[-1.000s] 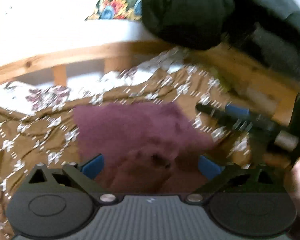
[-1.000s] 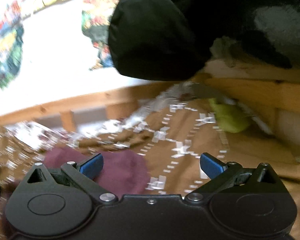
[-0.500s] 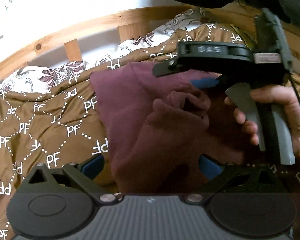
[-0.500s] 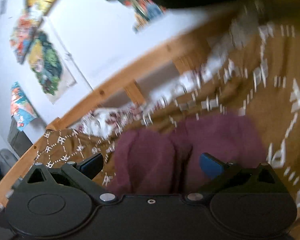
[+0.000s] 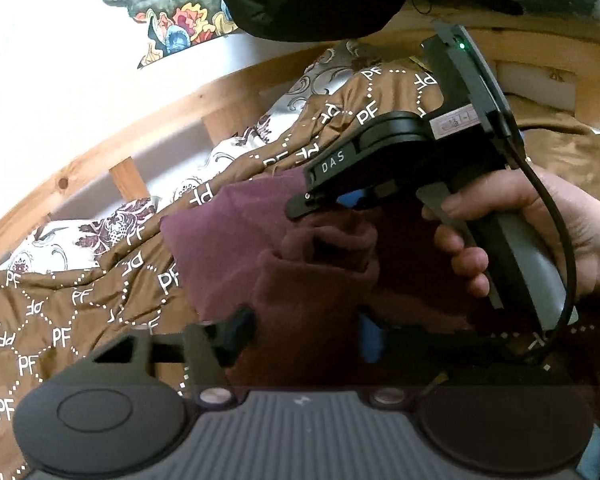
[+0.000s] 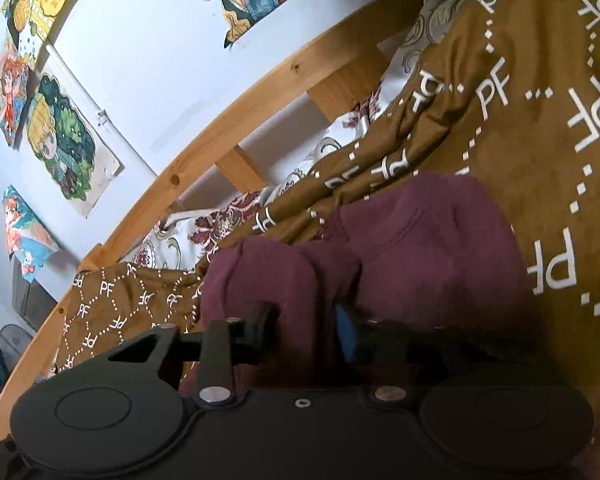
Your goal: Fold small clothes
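**Maroon garment gripped from two sides on the bed**

The maroon garment [image 5: 236,240] lies on a brown blanket [image 5: 60,320] on the bed, bunched into soft thick folds; the cloth looks like fleece or sweatshirt knit. The blanket is smooth and printed with white "PF" letters joined by dotted diamonds.

The left wrist view shows what the other view does not: the right gripper [image 5: 320,204] seen from the side, a black body marked "DAS" with a grey handle, a cable and a small green light, held by the person's right hand [image 5: 540,232]. Its fingers reach into a raised fold of the garment. In the same view the left gripper [image 5: 304,332] has just been closing, and the maroon cloth is pinched between its blue pads.

The right wrist view shows the right gripper [image 6: 304,328] from behind: its jaws have also just been closing and stand narrow, pressed on a fold of the garment [image 6: 440,248]. Only this view shows the cartoon posters [image 6: 60,140] on the pale wall. Both views show the curved wooden bed rail [image 6: 220,128] and a white floral sheet [image 6: 204,228] under the blanket.
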Tool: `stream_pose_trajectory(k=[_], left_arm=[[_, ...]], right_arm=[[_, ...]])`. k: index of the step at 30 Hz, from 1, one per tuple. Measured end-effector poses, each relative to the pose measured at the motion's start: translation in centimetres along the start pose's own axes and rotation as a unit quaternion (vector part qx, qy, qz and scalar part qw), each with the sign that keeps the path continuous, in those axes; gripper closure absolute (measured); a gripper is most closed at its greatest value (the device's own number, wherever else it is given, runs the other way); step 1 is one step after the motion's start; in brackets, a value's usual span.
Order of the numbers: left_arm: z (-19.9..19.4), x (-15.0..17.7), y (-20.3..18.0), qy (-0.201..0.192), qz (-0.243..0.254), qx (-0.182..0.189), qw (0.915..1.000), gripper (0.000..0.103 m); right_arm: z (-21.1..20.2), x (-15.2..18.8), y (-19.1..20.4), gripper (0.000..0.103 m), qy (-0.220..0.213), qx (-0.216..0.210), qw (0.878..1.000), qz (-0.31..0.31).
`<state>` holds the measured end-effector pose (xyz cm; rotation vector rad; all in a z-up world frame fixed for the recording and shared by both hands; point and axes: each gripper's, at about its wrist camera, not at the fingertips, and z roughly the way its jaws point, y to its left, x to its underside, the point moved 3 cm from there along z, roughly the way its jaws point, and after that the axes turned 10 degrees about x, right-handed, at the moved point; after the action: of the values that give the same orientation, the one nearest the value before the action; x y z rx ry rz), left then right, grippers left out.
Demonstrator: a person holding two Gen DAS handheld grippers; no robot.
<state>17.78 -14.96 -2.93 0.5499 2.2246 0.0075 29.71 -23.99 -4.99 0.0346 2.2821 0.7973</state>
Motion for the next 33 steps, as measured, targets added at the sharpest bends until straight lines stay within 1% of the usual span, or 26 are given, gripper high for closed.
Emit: stream_pose_trajectory(k=[1, 2, 3, 7, 9, 14, 20, 26, 30, 32, 33], left_arm=[[0.1, 0.0, 0.0, 0.000, -0.002, 0.003, 1.0000, 0.065], [0.0, 0.0, 0.0, -0.002, -0.005, 0.006, 1.0000, 0.066], [-0.1, 0.0, 0.0, -0.004, -0.009, 0.009, 0.9999, 0.069], [-0.5, -0.1, 0.3, -0.017, -0.026, 0.029, 0.9991, 0.075], [-0.7, -0.3, 0.2, -0.027, -0.029, 0.040, 0.9984, 0.076], [-0.9, -1.4, -0.9, -0.050, -0.027, 0.082, 0.9950, 0.077], [-0.5, -1.8, -2.8, -0.057, -0.009, 0.115, 0.9917, 0.077], [0.4, -1.6, -3.3, -0.043, -0.026, 0.141, 0.9887, 0.076], [0.6, -0.8, -3.4, -0.034, -0.041, 0.162, 0.9854, 0.073], [0.2, -0.6, -3.4, -0.035, -0.035, 0.163, 0.9854, 0.070], [0.1, -0.6, -3.4, -0.036, -0.033, 0.164, 0.9853, 0.064]], right_arm=[[0.0, 0.1, 0.1, 0.080, -0.002, -0.001, 1.000, -0.001], [-0.1, 0.1, 0.2, 0.087, -0.006, -0.002, 1.000, -0.003], [-0.2, 0.0, 0.3, 0.089, -0.011, -0.005, 1.000, -0.006], [-1.4, -0.3, 1.0, 0.091, -0.041, -0.012, 0.999, -0.028], [-2.3, -0.7, 1.6, 0.091, -0.059, -0.009, 0.997, -0.042], [-5.2, -2.1, 2.0, 0.092, -0.098, 0.002, 0.993, -0.065], [-7.5, -3.2, 0.5, 0.092, -0.121, 0.033, 0.990, -0.061], [-8.2, -2.8, -2.2, 0.092, -0.110, 0.072, 0.991, -0.036], [-7.9, -1.9, -3.3, 0.092, -0.099, 0.105, 0.989, -0.034], [-7.9, -1.4, -3.8, 0.092, -0.095, 0.114, 0.988, -0.029], [-8.0, -1.1, -4.0, 0.092, -0.093, 0.118, 0.988, -0.026]])
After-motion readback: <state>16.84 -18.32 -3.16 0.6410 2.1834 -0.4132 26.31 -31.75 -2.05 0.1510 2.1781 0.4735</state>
